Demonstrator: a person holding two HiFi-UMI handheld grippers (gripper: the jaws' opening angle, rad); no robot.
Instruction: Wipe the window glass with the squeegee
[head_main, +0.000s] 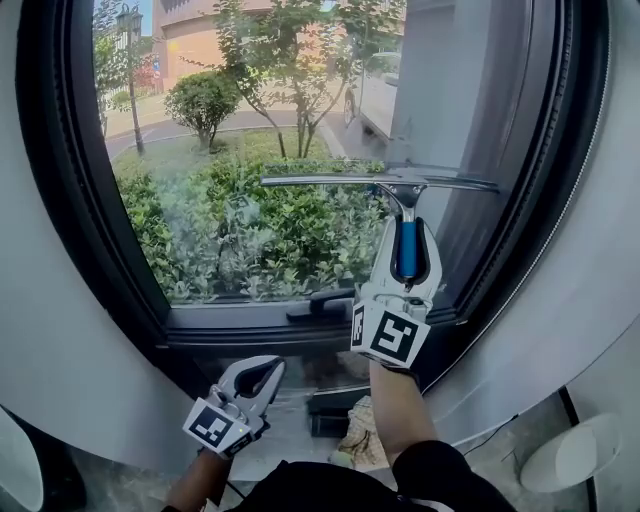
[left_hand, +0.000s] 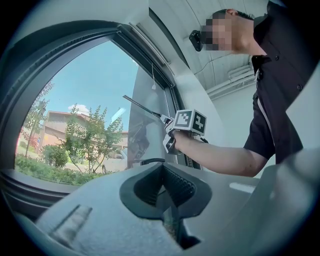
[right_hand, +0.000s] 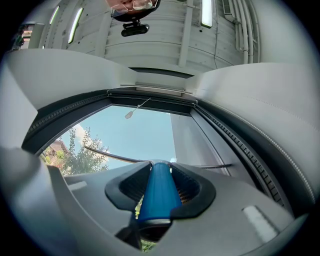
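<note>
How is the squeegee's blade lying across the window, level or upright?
Roughly level: the blade runs side to side across the glass, its blue handle hanging down into the right gripper, clamped on it.

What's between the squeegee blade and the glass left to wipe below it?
Nothing visible. The right gripper holds the squeegee by its blue handle, blade across the glass mid-pane. The pane below is bare down to the frame, where a window handle sits. The left gripper hangs low, shut.

One squeegee (head_main: 385, 183), one window pane (head_main: 250, 140), and two hand-held grippers: left hand-held gripper (head_main: 264, 374), right hand-held gripper (head_main: 408, 238)
</note>
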